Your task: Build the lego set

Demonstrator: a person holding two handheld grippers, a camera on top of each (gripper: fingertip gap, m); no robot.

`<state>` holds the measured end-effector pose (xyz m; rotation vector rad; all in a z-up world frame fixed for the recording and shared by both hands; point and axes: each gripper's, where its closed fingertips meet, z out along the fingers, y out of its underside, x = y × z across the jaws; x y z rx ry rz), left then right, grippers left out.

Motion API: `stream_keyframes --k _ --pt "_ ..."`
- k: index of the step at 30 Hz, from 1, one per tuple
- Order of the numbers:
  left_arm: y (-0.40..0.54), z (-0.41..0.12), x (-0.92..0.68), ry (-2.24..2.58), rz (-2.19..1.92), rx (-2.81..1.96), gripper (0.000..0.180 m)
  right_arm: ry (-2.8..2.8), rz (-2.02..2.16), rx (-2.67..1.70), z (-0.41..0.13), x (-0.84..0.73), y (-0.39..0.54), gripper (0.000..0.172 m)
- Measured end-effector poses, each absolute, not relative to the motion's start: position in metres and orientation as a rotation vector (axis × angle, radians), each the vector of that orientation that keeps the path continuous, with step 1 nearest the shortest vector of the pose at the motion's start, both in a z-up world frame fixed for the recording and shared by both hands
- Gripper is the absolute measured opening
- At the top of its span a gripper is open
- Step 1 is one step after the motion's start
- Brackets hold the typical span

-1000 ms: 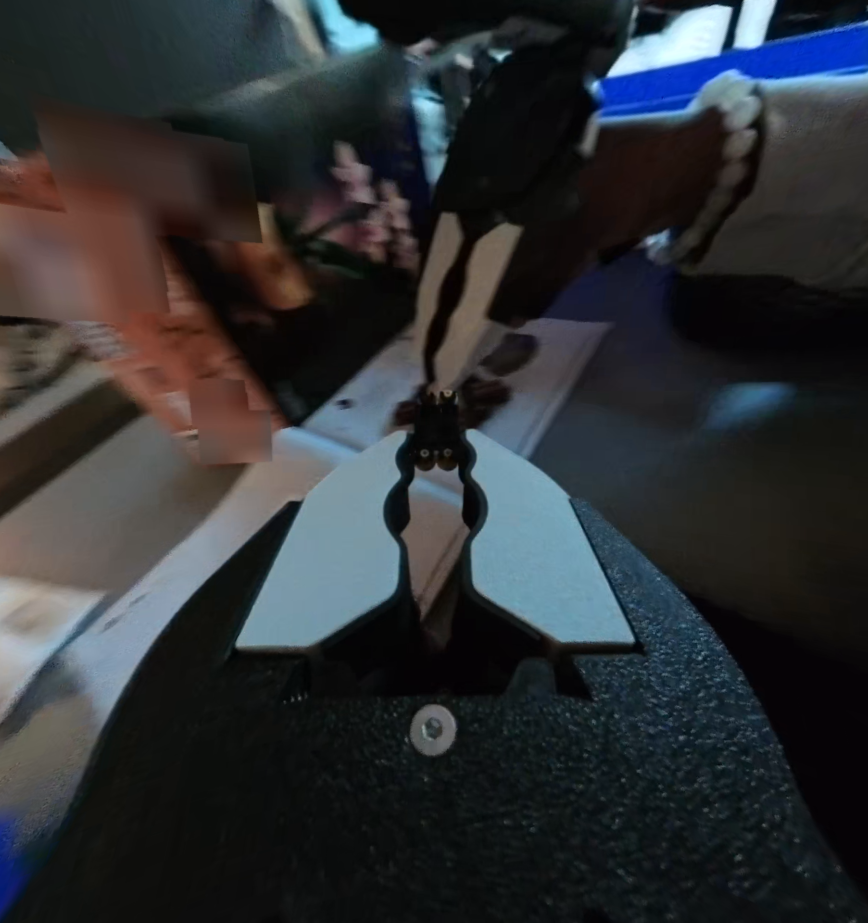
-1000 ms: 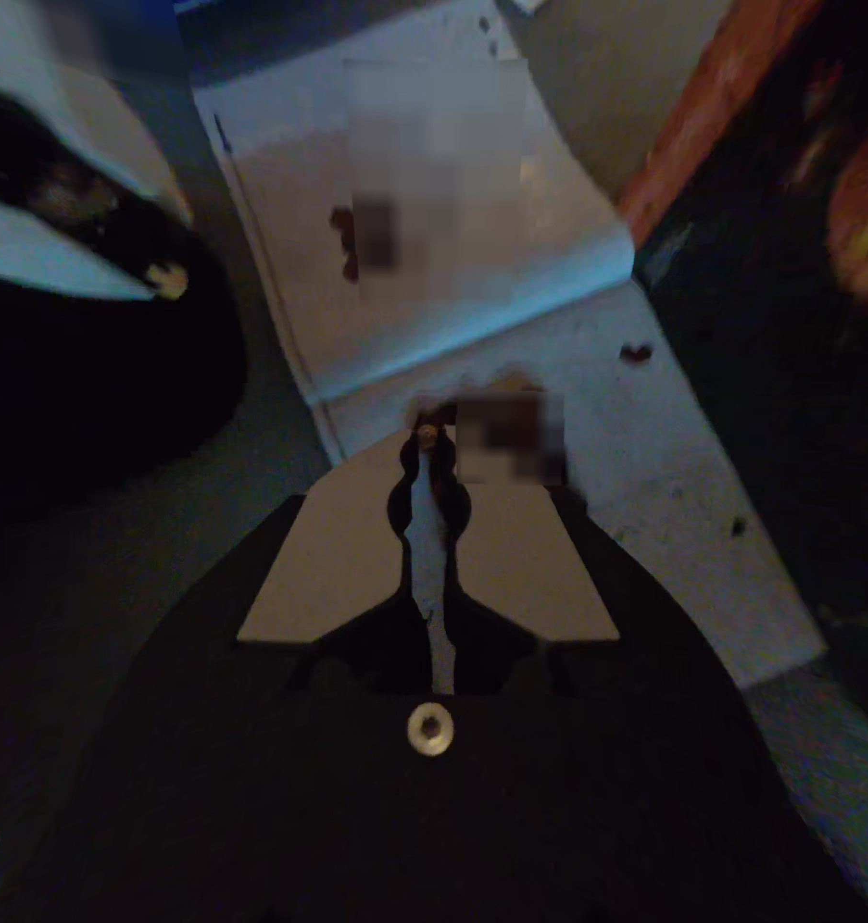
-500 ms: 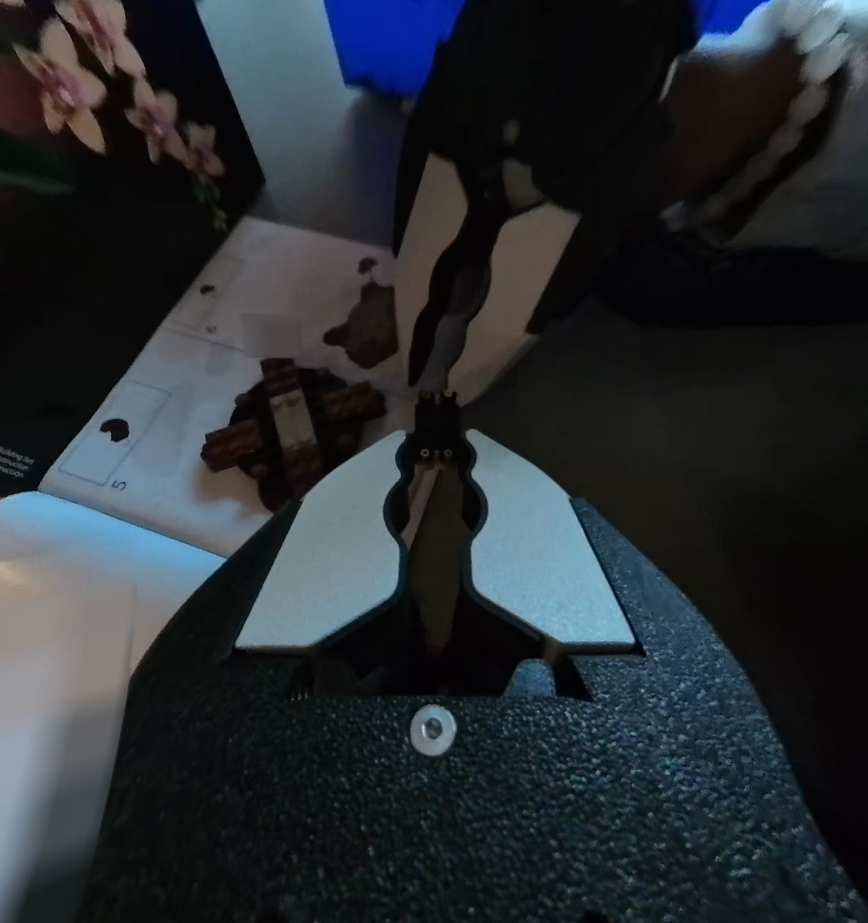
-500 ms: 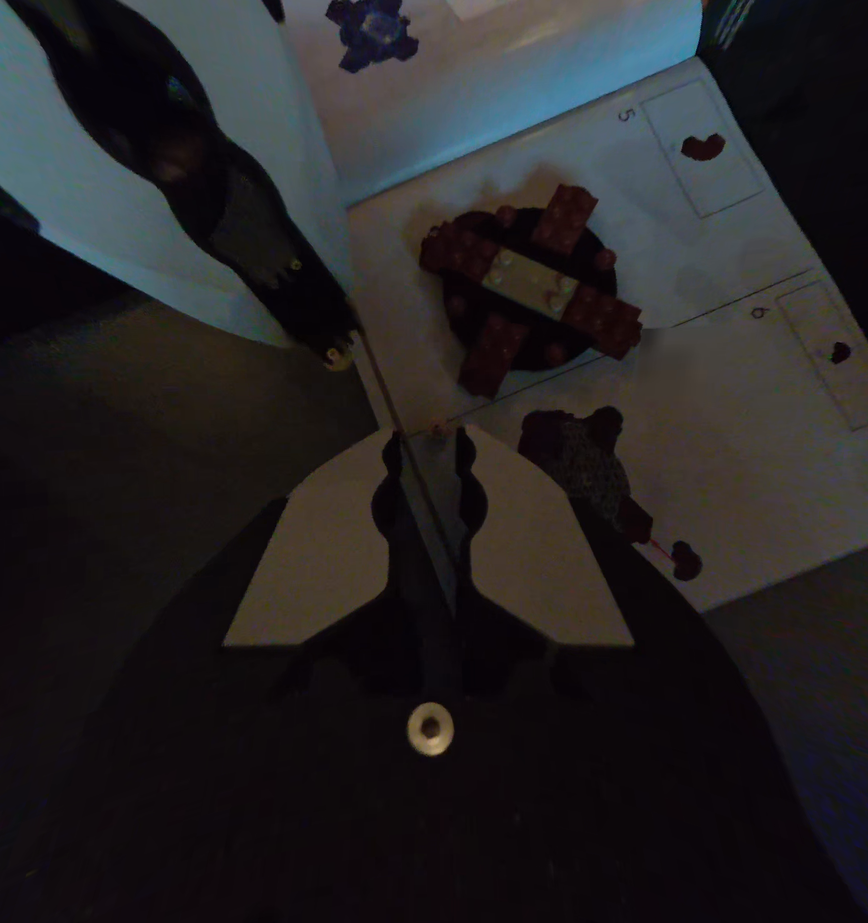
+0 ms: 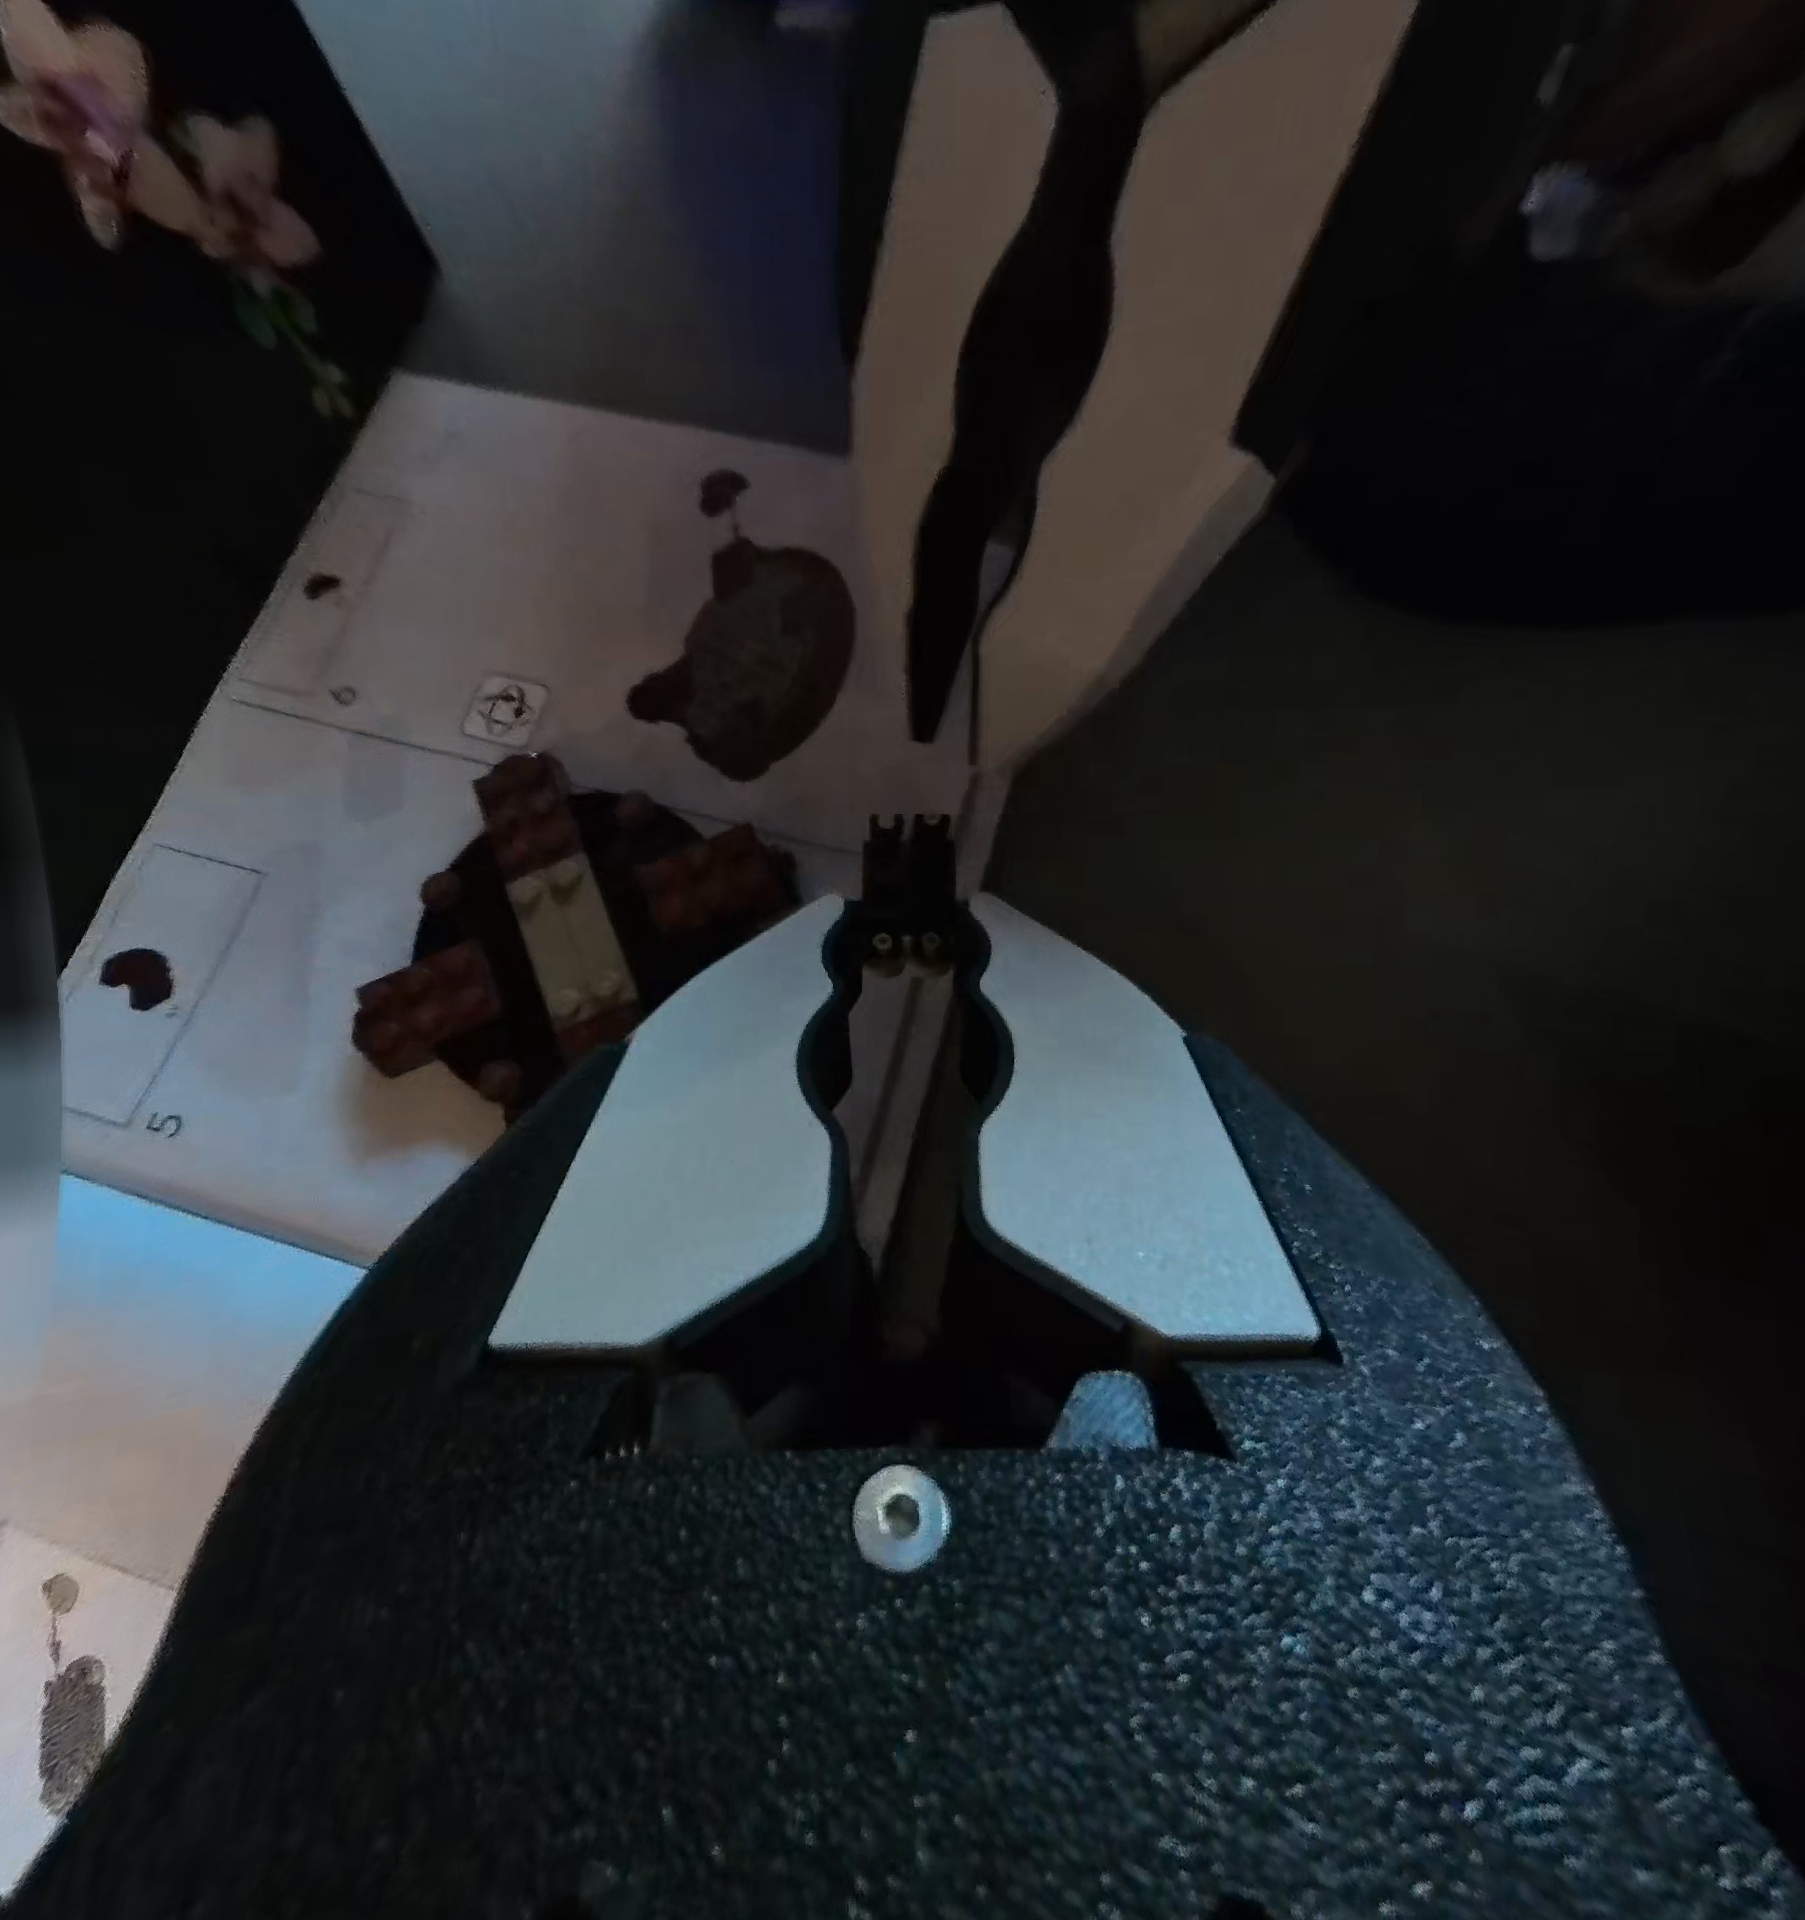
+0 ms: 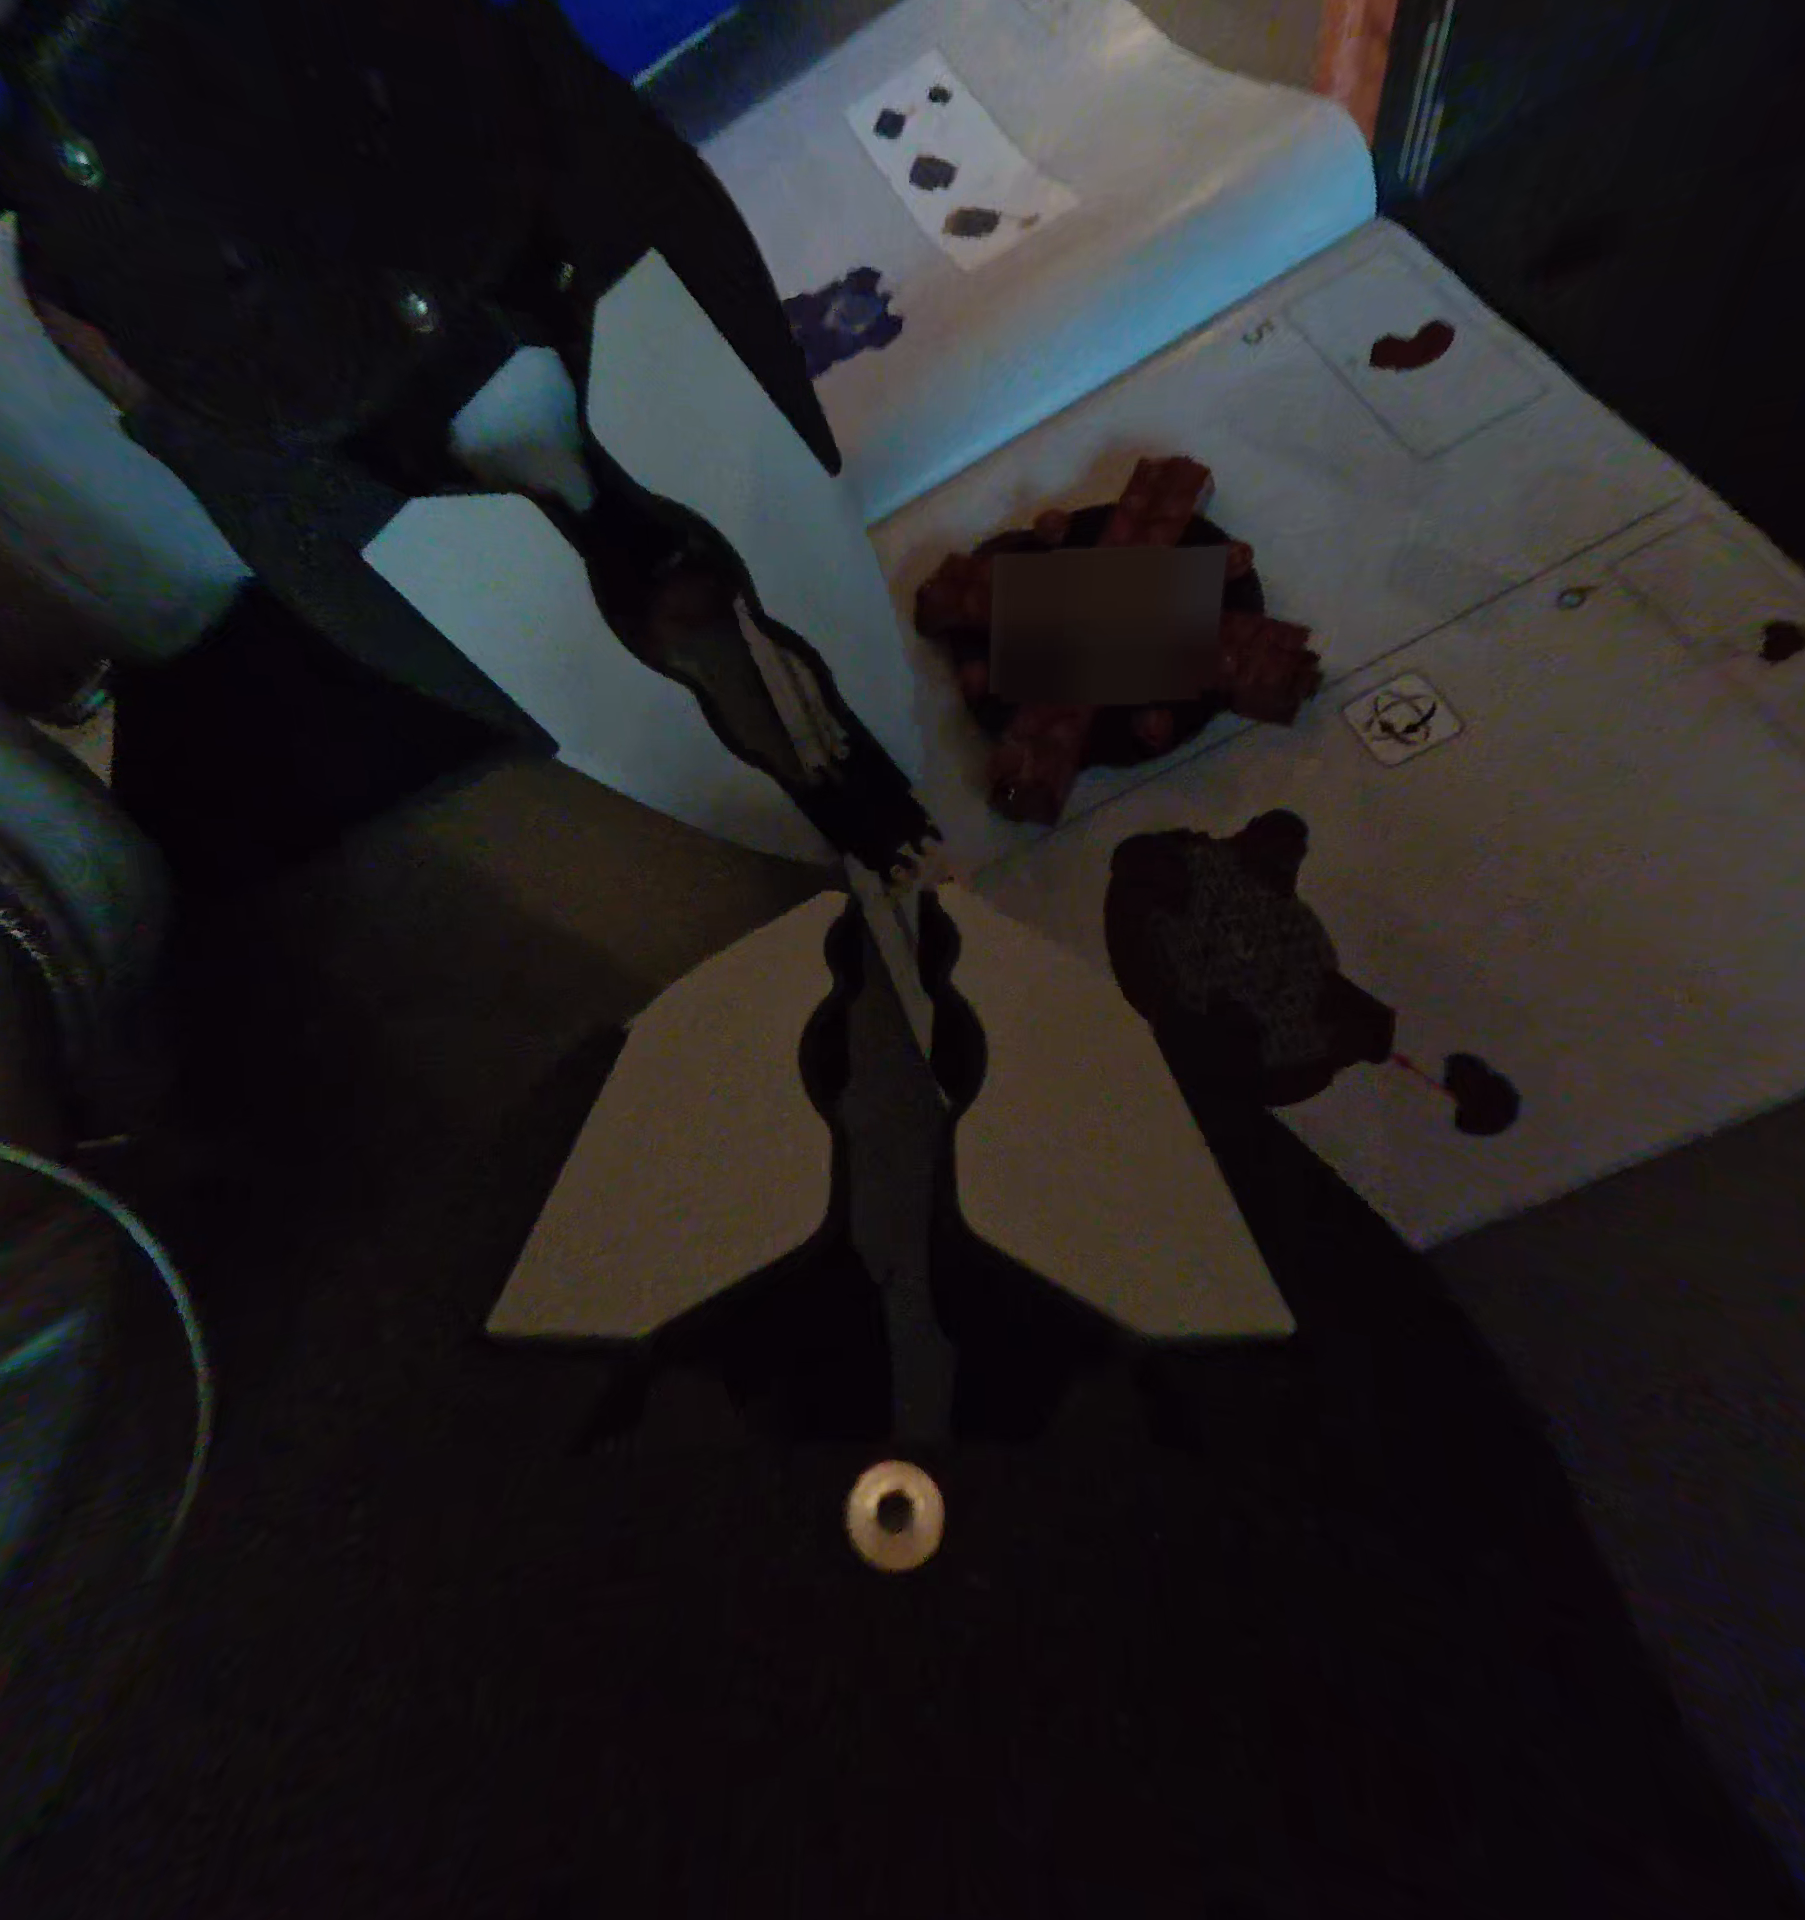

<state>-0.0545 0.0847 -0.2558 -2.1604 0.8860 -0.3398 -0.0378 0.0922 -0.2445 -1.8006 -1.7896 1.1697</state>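
Observation:
My left gripper (image 5: pixel 908 914) is shut on a small black brick piece (image 5: pixel 908 862) with two clip ends and a pale part behind it. It holds the piece just above the edge of an open instruction booklet (image 5: pixel 378 748). That piece also shows in the right wrist view (image 6: pixel 877 810). My right gripper (image 6: pixel 893 899) points its tips at the clip end, with its jaws a narrow slit and nothing seen between the pads. It also shows in the left wrist view (image 5: pixel 955 727). A round dark base with crossed brown bricks and a tan plate (image 5: pixel 565 935) lies on the booklet.
A dark box printed with pink orchids (image 5: pixel 150 187) stands beyond the booklet. A round shiny container (image 6: pixel 67 1351) sits at the left of the right wrist view. Dark table (image 5: pixel 1397 831) lies to the right of the booklet. Only a small space, under 4 cm, lies between the two pairs of fingers.
My right gripper left the brick build on the booklet, opened its jaws, then narrowed them again near the left gripper's black piece. My left gripper kept its hold and moved nearer the booklet.

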Motion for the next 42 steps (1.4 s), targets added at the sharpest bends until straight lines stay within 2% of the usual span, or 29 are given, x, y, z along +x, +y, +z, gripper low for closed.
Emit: stream_keyframes --k 42 --pt "0.089 -0.268 -0.055 0.923 -0.436 -2.166 0.017 -1.849 1.278 -1.923 -0.264 -0.048 0.088 0.015"
